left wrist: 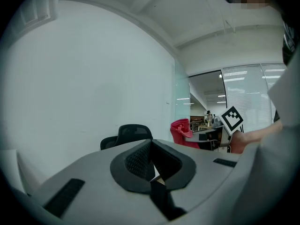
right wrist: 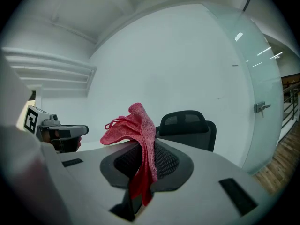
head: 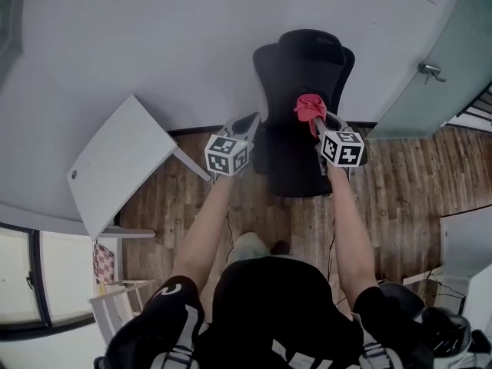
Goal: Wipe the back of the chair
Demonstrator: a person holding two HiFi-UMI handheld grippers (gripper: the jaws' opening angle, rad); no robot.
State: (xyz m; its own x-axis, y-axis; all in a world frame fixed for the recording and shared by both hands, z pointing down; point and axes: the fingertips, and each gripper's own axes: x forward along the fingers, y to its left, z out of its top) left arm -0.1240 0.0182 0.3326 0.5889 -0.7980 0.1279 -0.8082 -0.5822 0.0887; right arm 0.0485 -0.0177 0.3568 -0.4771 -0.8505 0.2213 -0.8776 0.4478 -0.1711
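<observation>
Black office chair (head: 304, 75) stands at the far side against the white wall (head: 192, 37), seat turned toward the person, backrest and headrest upright. Right tongs (head: 317, 121) are pinching a red cloth (head: 310, 106), which bunches above the pads and hangs down between them; from the head view the cloth sits over the middle of the backrest, while in the right gripper view the chair shows beyond the cloth, apart from it. Left tongs (head: 253, 120) are pressed together with nothing in them, held at the chair's left edge, level with the right tongs. A white desk (head: 115, 160) stands to the left of the chair, its corner near the left tongs. A frosted glass door (head: 442, 29) with a metal handle (head: 432, 71) is right of the chair. Wood floor (head: 400, 191) runs under everything. Another white surface (head: 470, 241) sits at the near right
</observation>
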